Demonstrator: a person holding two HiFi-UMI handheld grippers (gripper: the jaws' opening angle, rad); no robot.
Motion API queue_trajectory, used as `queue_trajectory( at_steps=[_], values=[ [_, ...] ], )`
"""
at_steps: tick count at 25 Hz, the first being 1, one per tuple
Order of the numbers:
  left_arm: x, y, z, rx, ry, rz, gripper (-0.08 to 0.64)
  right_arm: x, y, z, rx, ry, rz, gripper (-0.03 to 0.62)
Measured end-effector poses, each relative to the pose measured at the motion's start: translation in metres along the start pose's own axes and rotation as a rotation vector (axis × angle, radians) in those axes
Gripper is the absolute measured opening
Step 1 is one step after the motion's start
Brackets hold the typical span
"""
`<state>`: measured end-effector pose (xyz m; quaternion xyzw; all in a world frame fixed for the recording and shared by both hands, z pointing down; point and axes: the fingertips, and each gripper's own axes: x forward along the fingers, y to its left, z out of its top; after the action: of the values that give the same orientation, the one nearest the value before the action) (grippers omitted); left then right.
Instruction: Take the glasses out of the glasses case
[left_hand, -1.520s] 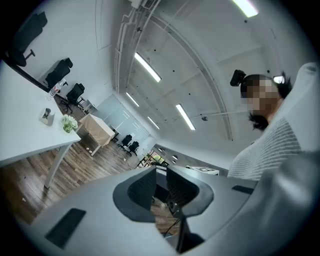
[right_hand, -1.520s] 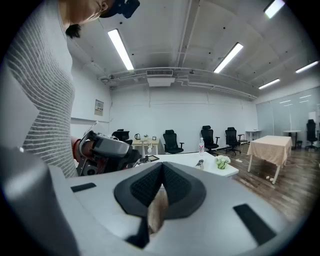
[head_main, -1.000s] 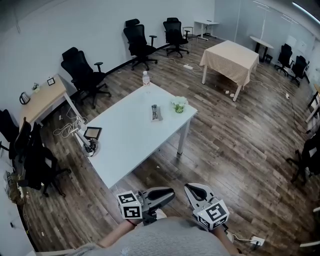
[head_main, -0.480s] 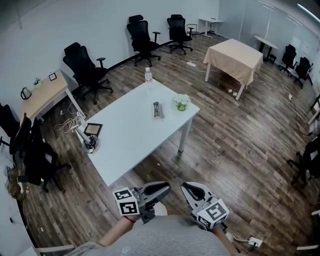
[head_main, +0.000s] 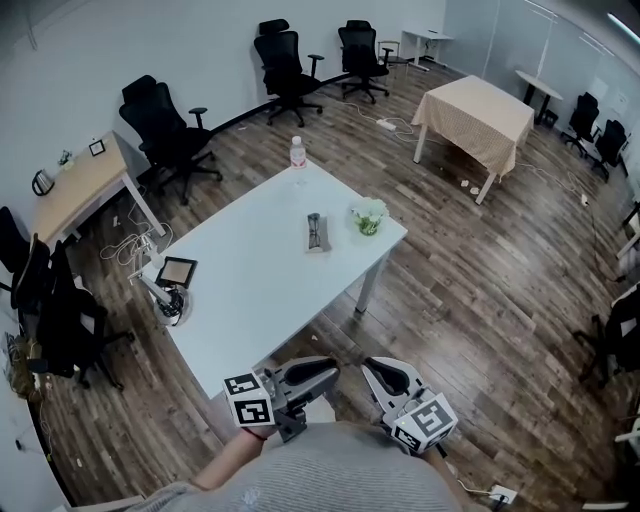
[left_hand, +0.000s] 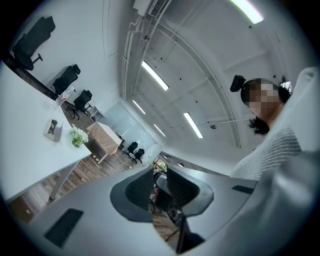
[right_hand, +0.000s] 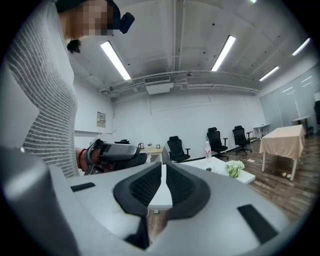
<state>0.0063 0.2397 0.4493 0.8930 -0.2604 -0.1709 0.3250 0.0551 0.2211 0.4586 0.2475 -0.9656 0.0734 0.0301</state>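
Glasses case (head_main: 315, 232) on white table (head_main: 250, 290), left claw (head_main: 324, 371) slightly open, right claw (head_main: 376, 366) closed, both empty

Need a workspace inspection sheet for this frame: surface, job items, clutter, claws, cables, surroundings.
Surface: white table, mostly bare.
Job's things: glasses case lies mid-table; open or closed too small to tell.
Clutter: water bottle at the far end; flower pot beside the case; flat panel at the left edge.
Grippers: left claw slightly open, empty; right claw shut, empty; both off the table's near end.
Cables: cable tangle on the floor left of the table; power strip beyond it.
Surroundings: office chairs, cloth-covered table, wooden desk.
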Motion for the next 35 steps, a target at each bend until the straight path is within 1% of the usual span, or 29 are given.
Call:
queue_trajectory(
  at_steps=[2, 5, 8, 12, 15, 19, 23, 28, 32, 35],
  values=[
    [0.008, 0.022, 0.021, 0.0, -0.006, -0.013, 0.072, 0.025, -0.02, 0.008, -0.006, -0.007, -0.011, 0.018],
    [0.018, 0.053, 0.053, 0.016, 0.008, -0.029, 0.072, 0.061, -0.046, 0.024, -0.003, -0.03, -0.033, 0.018],
    [0.026, 0.082, 0.085, 0.017, 0.003, -0.033, 0.072, 0.094, -0.069, 0.034, -0.005, -0.024, -0.043, 0.018],
    [0.032, 0.117, 0.121, 0.025, 0.005, -0.026, 0.072, 0.131, -0.087, 0.043, -0.009, 0.0, -0.022, 0.018],
    [0.031, 0.142, 0.145, 0.027, -0.008, -0.015, 0.072, 0.154, -0.105, 0.048, -0.009, 0.003, -0.045, 0.018],
    [0.031, 0.175, 0.172, 0.017, -0.02, -0.007, 0.072, 0.183, -0.118, 0.055, -0.02, 0.013, -0.031, 0.018],
    [0.034, 0.198, 0.188, -0.012, -0.032, -0.016, 0.072, 0.2, -0.137, 0.056, -0.014, 0.011, -0.062, 0.018],
    [0.047, 0.218, 0.19, -0.028, -0.013, -0.003, 0.074, 0.206, -0.156, 0.051, 0.001, 0.039, -0.015, 0.02],
    [0.056, 0.239, 0.192, -0.028, -0.019, 0.035, 0.077, 0.211, -0.177, 0.049, 0.013, 0.052, 0.009, 0.02],
    [0.062, 0.257, 0.195, -0.056, -0.029, 0.046, 0.089, 0.215, -0.193, 0.052, 0.007, 0.056, 0.024, 0.023]
  ],
)
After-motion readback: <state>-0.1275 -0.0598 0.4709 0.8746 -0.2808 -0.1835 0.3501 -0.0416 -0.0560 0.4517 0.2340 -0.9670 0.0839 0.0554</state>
